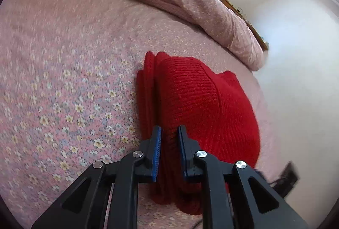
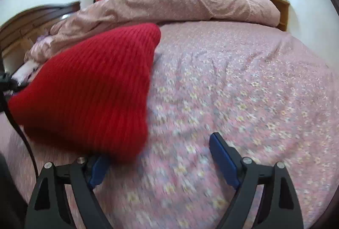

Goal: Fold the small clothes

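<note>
**Red knit garment partly folded on a bed, one hand-held gripper pinching it**

On the left, the left hand-held gripper (image 1: 169,144) has its blue pads drawn nearly together on a bunched edge of a red knit garment (image 1: 197,106), with a ridge of the wool between them; it appears to be gripping that edge. The garment lies on a pink floral bedsheet (image 1: 63,80), near the bed's side edge in this view. It already sits in stacked layers, with several folded edges showing along its left side, so at least one fold looks done.

On the right, the right hand-held gripper (image 2: 163,157) stands wide open and holds nothing. A blurred corner of the garment overlaps its left pad in the picture, but the pads do not press on it. Bare sheet shows between the pads.

A rumpled pink duvet (image 2: 190,4) lies along the far side of the bed.

Judging by the loose, raised corner, the fold is not yet finished: the garment needs laying flat and squaring.
</note>
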Available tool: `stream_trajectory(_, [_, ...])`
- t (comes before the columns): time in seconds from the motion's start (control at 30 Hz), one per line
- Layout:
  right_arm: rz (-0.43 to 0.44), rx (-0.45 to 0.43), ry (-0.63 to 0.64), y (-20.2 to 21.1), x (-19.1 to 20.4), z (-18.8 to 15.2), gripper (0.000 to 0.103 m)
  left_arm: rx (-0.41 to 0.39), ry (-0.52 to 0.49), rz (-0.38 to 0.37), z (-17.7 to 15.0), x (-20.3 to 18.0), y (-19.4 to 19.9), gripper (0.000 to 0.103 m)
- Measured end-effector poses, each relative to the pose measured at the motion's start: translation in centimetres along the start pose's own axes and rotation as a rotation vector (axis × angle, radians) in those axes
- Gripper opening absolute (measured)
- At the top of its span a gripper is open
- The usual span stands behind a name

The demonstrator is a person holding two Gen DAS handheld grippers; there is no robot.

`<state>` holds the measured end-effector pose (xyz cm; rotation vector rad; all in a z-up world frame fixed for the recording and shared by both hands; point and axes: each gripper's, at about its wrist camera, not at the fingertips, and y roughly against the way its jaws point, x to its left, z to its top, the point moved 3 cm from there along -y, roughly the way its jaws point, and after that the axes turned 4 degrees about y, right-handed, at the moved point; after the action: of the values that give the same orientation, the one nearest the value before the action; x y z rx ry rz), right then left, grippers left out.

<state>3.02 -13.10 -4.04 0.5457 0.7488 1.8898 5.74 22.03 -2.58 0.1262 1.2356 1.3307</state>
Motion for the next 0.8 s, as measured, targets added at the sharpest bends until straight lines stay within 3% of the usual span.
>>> stream_trajectory(0.07, [-0.017,0.030,0.030,1.1,-0.2,-0.5,0.089,-0.018,-0.044,0.033,0.0,-0.8,0.0,0.011])
stream_trajectory(0.17, [-0.244,0.078,0.077,2.0,-2.2,-0.5,0.085,-0.058,-0.111,0.120,0.1,-1.9,0.8,0.011])
stream_trajectory(0.2, [-0.245,0.075,0.049,2.8,-3.3,-0.2,0.085,-0.079,-0.140,0.155,0.0,-2.5,1.5,0.011])
stream_trajectory(0.27, [-0.176,0.050,-0.013,3.6,-4.7,1.1,0.085,-0.151,-0.191,0.147,0.3,-4.3,3.7,0.012])
stream_trajectory(0.37, [-0.090,-0.047,-0.051,4.6,-5.8,4.1,0.083,-0.197,-0.189,0.108,0.6,-6.3,5.5,0.015])
stream_trajectory(0.43, [-0.018,-0.076,-0.055,4.3,-5.6,5.7,0.050,-0.199,-0.203,0.087,1.1,-7.8,5.5,0.019])
stream_trajectory(0.47, [0.033,-0.084,-0.059,4.0,-5.3,6.6,0.017,-0.192,-0.220,0.083,1.5,-8.6,4.9,0.019])
stream_trajectory(0.5, [0.079,-0.084,-0.067,3.3,-4.8,7.7,0.011,-0.185,-0.232,0.095,1.8,-9.2,3.9,0.019])
stream_trajectory(0.7, [0.416,-0.124,-0.063,0.1,-1.1,10.6,0.006,-0.122,-0.272,0.117,1.7,-10.9,-1.3,0.018])
stream_trajectory(0.8, [0.424,-0.110,0.034,-0.7,2.0,10.3,0.005,-0.129,-0.273,0.161,0.3,-9.6,-2.6,0.018])
